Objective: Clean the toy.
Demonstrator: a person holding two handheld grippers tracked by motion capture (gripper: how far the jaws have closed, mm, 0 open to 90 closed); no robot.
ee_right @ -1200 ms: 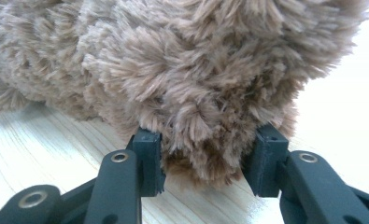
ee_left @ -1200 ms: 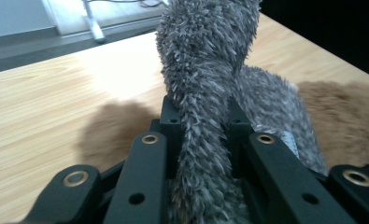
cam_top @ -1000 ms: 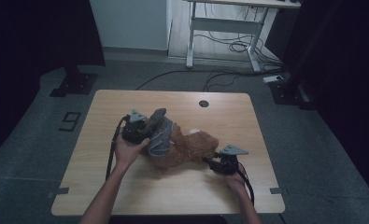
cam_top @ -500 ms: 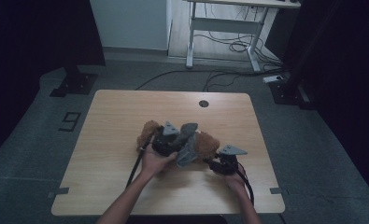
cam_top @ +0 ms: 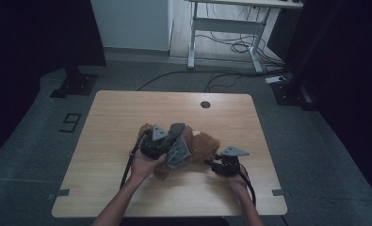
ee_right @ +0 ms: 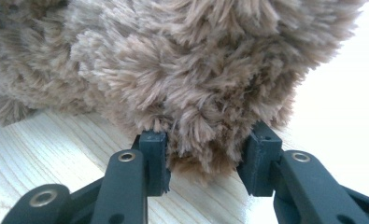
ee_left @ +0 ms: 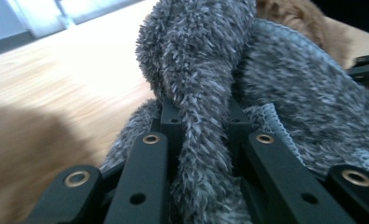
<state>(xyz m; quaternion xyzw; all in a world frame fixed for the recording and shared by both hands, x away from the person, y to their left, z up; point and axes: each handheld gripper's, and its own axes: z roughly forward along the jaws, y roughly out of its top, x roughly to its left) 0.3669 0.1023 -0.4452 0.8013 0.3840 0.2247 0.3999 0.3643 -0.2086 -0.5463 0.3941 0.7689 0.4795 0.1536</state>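
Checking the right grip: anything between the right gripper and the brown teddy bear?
Nothing visible. The bear's fur already sits between the right gripper's jaws. The left gripper is clamped on the grey cloth.

From my remote seat I see a light wooden desk (cam_top: 127,117) with a round cable hole (cam_top: 205,104) near its far edge. Beyond it, a white table frame (cam_top: 221,28) stands over loose floor cables (cam_top: 230,47); a "9" marker (cam_top: 70,122) lies left.

Right tongs (ee_right: 205,161): two black jaws rise from the bottom edge, a tuft of the shaggy brown plush toy (ee_right: 173,60) between them; jaws have just been closing. Toy's pile overhangs both tips. Pale wood-grain surface (ee_right: 46,149) underneath, overexposed at right.
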